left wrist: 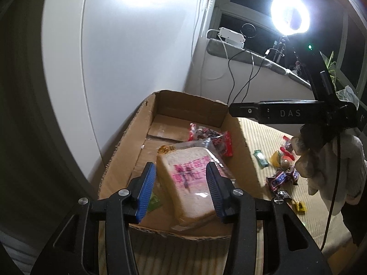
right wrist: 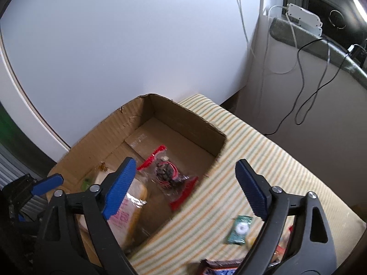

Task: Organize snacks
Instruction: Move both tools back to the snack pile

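The left gripper (left wrist: 181, 190) stands with its blue pads parted on either side of the wrapped bread slice (left wrist: 190, 183). Neither pad visibly presses on it, so I take it as released. The slice sits inside the cardboard box (left wrist: 121, 149), leaning against the near wall, its long axis running away from the fingers. Beyond it, further into the box, lies the red-edged snack packet (left wrist: 212, 141).

The right gripper (right wrist: 185, 188) is spread wide and holds nothing. Its left pad hangs over the box's near corner and its right pad over the striped cloth (right wrist: 263, 151).

The loose snacks lie outside the box, on the right gripper's side. Just below and inside its right pad is a green candy wrapper (right wrist: 239, 229), and a Snickers bar (left wrist: 282, 178) lies near it. So the right hand looks the nearer one for the next pickup.
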{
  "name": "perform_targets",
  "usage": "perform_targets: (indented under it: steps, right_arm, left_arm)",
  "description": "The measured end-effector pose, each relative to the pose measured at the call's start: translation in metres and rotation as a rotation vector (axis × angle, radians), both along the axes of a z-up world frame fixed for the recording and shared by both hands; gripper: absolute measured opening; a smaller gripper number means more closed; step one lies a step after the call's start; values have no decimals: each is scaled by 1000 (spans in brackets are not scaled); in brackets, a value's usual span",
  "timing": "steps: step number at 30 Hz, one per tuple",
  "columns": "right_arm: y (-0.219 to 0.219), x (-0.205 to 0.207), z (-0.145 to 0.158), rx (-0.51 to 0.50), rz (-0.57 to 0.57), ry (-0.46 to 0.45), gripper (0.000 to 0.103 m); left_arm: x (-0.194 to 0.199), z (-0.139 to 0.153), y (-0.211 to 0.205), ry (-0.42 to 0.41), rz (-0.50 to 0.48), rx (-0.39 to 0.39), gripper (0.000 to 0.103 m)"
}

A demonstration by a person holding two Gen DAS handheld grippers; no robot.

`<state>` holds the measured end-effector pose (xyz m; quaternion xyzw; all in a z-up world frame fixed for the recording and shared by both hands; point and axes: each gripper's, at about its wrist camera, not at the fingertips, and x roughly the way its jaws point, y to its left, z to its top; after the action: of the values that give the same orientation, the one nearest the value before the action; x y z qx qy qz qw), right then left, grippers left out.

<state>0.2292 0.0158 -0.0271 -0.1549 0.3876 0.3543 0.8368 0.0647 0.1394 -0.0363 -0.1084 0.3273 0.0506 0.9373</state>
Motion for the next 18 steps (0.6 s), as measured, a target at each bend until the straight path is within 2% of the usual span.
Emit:
perform_targets:
  steps: [10, 18]
  right_arm:
    - [-56, -19, 15, -36, -39, -97, 95]
    - [-114, -31, 15, -50, -84, -117, 95]
  left_arm:
    - [-6, 8, -34, -24, -59, -10, 44]
    - [-5, 9, -74, -25, -143, -23, 44]
